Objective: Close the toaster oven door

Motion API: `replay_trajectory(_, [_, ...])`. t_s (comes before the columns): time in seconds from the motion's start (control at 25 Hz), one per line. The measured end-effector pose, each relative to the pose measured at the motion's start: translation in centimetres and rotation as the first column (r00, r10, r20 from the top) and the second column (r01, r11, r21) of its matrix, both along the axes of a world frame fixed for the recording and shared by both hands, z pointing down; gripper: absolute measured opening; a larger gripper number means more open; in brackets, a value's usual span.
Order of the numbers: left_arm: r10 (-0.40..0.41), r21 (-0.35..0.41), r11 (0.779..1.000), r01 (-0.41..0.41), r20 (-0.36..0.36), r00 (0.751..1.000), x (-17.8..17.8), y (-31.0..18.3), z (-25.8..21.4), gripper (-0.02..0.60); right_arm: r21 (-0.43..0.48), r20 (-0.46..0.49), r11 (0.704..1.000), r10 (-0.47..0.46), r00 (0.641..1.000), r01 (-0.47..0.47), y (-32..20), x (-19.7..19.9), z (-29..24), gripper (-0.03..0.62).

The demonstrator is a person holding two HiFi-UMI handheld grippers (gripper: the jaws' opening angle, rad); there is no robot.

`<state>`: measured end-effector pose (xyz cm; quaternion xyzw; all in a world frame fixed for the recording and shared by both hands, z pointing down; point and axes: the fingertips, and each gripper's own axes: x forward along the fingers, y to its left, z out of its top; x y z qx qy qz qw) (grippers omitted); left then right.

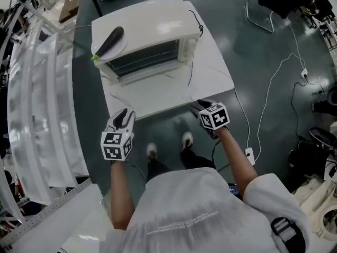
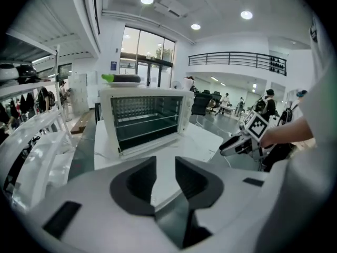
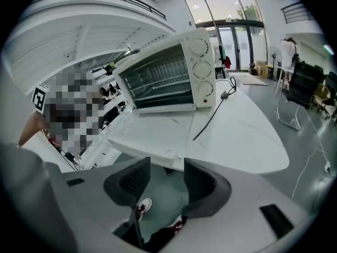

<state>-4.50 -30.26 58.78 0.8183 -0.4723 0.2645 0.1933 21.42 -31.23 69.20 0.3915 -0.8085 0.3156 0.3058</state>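
Both claws are hovering empty at the table's (image 1: 210,73) near edge: left gripper (image 1: 122,116) is holding its jaws narrowly apart, right gripper (image 1: 198,106) wide. Oven (image 1: 152,30) is sitting farther back, door (image 1: 147,74) apparently lying open.

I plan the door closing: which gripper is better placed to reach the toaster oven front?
Probably left: the left gripper, open and empty, lines up with the toaster oven front; the right gripper sits toward its knob side.
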Motion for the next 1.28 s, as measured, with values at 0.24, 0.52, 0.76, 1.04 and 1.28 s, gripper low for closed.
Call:
replay_trajectory(0.24, [-0.131,-0.012,0.991,0.130,-0.052,0.990,-0.6,1.0,0.9,0.104,-0.061,0.017,0.995,-0.073,0.997,0.074,-0.3,-1.2,3.7,0.196])
replay_trajectory(0.52, [-0.194,-0.034,0.981,0.192,-0.048,0.980,-1.7,2.3,1.9,0.112,-0.059,0.035,0.996,-0.066,0.997,0.068,-2.1,-2.3,5.3,0.195])
replay_trajectory(0.76, [-0.204,-0.018,0.979,0.204,-0.049,0.978,-3.0,2.2,1.5,0.112,-0.032,-0.039,0.998,-0.057,0.998,0.056,-2.4,-2.2,5.7,0.147])
replay_trajectory(1.04, [-0.177,0.012,0.984,0.178,-0.062,0.982,-4.4,1.4,0.2,0.112,0.024,-0.068,1.000,-0.007,0.998,0.009,-2.9,-2.1,3.0,0.146])
replay_trajectory(1.28, [-0.156,0.074,0.984,0.164,-0.101,0.983,-5.4,-0.1,-2.3,0.111,0.075,-0.031,0.997,0.025,0.999,-0.023,-4.2,-2.3,-1.1,0.146])
